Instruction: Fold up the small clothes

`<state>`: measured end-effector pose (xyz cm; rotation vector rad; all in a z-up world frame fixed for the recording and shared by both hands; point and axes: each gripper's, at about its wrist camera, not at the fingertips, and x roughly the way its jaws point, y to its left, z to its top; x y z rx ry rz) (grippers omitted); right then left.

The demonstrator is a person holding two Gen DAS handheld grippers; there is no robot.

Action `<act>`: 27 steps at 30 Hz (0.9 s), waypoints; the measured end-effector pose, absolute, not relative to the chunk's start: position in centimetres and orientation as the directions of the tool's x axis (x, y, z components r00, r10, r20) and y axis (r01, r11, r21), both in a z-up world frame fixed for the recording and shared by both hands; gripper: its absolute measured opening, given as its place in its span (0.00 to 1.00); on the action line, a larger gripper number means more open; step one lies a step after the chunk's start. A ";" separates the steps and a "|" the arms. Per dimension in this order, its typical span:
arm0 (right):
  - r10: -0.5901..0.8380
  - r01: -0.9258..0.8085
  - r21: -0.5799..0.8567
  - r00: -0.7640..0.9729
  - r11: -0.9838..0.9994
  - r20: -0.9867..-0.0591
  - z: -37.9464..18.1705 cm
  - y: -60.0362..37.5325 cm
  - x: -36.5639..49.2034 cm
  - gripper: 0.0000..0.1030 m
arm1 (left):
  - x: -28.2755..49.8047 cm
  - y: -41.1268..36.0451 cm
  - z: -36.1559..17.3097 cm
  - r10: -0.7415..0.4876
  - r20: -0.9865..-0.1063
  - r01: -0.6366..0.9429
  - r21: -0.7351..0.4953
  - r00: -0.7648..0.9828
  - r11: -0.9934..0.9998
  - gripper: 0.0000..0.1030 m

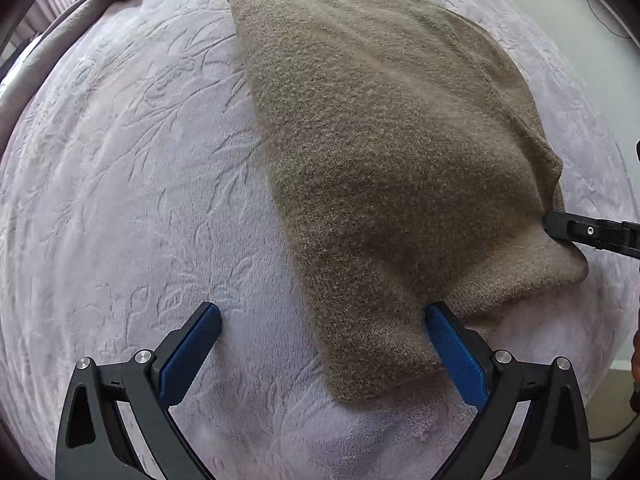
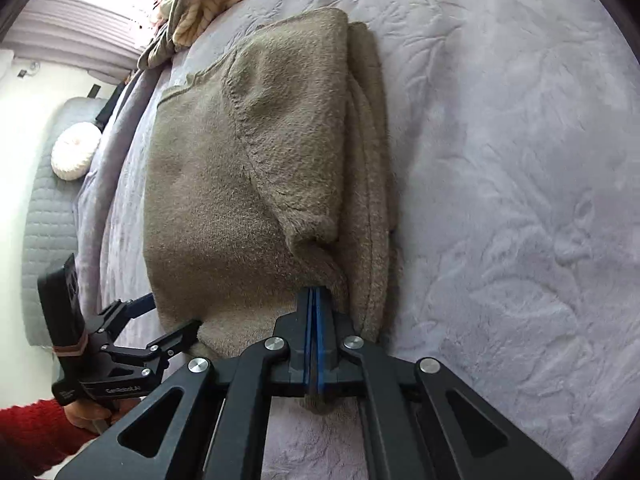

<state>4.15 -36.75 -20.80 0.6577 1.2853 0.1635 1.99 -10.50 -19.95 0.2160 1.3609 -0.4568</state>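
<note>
on the lilac bedspread (image 1: pixel 120 200) lies the folded brown sweater (image 1: pixel 380 140). my left gripper (image 1: pixel 322 322) stands spread wide, straddling its near corner; my right gripper (image 2: pixel 315 300) is clamped tight on a fold at its edge.

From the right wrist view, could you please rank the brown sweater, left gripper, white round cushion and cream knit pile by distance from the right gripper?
1. brown sweater, clamped in the right gripper.
2. left gripper, lower left.
3. white round cushion, far left.
4. cream knit pile, top.
</note>
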 end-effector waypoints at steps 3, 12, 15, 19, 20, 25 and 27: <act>0.455 0.237 0.521 0.282 0.820 -0.845 -20.0 -36.5 3.6 0.01 | 1.2 -11.0 -19.5 -0.173 -0.972 0.462 -0.081 0.160 0.883 1.00; 0.520 0.186 0.578 0.285 0.794 -0.806 -16.7 -32.9 2.8 0.44 | 0.5 -11.3 -19.0 -0.169 -0.974 0.476 -0.078 0.153 0.876 1.00; 0.467 0.231 0.541 0.309 0.808 -0.829 -16.2 -33.2 1.6 0.46 | 0.9 -11.0 -18.5 -0.177 -0.973 0.468 -0.088 0.149 0.879 0.99; 0.396 0.310 0.502 0.347 0.807 -0.850 -16.2 -35.9 0.0 0.46 | 0.9 -10.0 -16.9 -0.206 -0.966 0.427 -0.122 0.157 0.896 0.99; 0.409 0.310 0.510 0.337 0.802 -0.848 -16.6 -36.3 0.2 0.46 | 1.0 -9.6 -16.7 -0.203 -0.966 0.416 -0.120 0.162 0.901 0.99; 0.478 0.206 0.533 0.265 0.820 -0.837 -17.5 -34.8 2.1 0.05 | 1.6 -8.2 -16.4 -0.167 -0.971 0.378 -0.092 0.172 0.921 0.99; 0.434 0.100 0.469 0.248 0.878 -0.866 -16.3 -33.2 2.4 0.06 | 1.4 -7.3 -16.5 -0.154 -0.973 0.393 -0.075 0.174 0.916 0.99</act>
